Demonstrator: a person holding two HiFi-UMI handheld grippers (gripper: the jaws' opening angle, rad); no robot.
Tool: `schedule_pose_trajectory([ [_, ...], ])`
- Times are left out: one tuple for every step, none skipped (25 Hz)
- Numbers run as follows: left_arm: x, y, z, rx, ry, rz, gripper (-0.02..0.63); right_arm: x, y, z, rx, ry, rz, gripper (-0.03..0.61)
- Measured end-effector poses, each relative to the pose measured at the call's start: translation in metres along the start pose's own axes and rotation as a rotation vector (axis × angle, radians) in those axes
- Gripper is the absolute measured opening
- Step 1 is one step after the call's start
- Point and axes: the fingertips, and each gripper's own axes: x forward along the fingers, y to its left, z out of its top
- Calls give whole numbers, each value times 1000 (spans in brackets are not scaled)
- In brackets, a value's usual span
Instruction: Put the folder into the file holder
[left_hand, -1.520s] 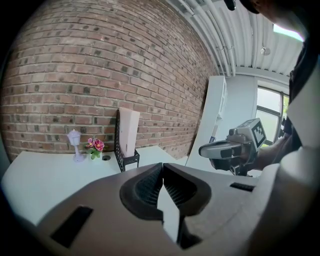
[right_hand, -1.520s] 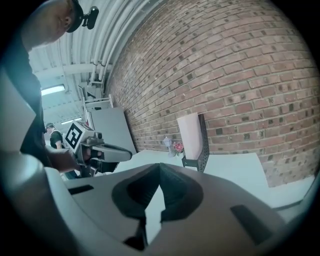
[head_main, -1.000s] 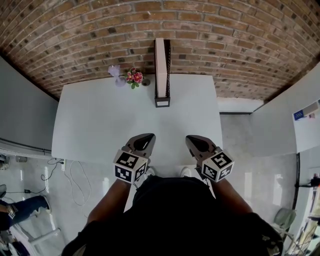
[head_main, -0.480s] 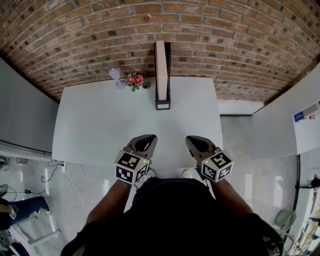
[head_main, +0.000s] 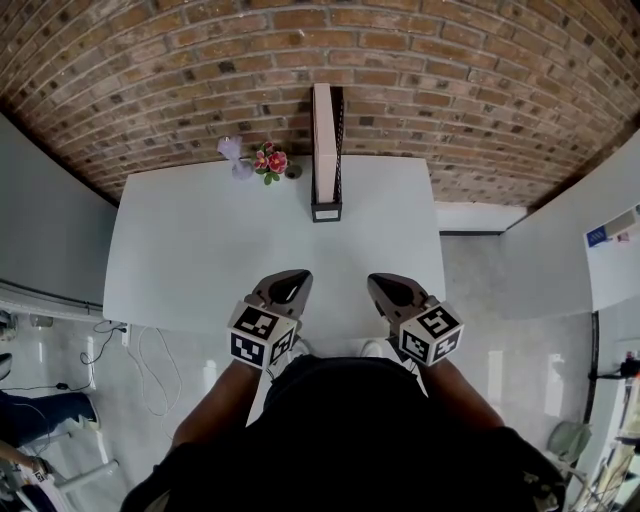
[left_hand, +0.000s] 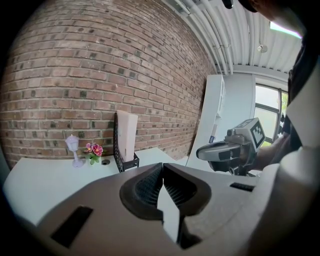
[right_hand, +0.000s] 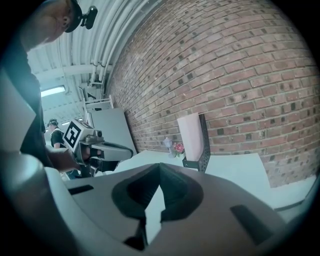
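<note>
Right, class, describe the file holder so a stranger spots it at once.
Find the brick wall, then the white table by it. At the table's far edge stands a black mesh file holder with a pale pink folder upright inside, taller than the flowers beside it.

Rough brick wall (head_main: 450, 70), smooth matt table (head_main: 200, 240), black mesh file holder (head_main: 326, 210)

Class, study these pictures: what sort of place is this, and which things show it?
Probably an office or workroom: a white table against a brick wall, a black file holder holding a pale folder, and a glossy floor around it.
</note>
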Motion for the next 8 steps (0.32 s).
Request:
schedule_pose_trajectory([
  [0, 0, 1, 1, -1, 0, 5, 0, 0, 0, -2, 0, 0, 3],
  [1, -1, 1, 2, -2, 0, 5, 0, 0, 0, -3, 0, 0, 3],
  [1, -1, 1, 3, -3, -1, 5, 0, -1, 0, -4, 0, -1, 3],
  [1, 0, 1, 3, -5, -1, 5, 0, 0, 0, -4, -1, -1, 3],
  [0, 0, 1, 3, -5, 0, 5, 0, 0, 0, -4, -1, -2, 3],
  [0, 1, 1, 2, -5, 0, 5, 1, 0, 0, -3, 0, -3, 3],
  [0, 1, 0, 2, -5, 0, 5, 1, 0, -1, -3, 0, -4, 3],
  [0, 2, -1, 1, -4, 1, 5, 1, -1, -1, -3, 1, -5, 3],
])
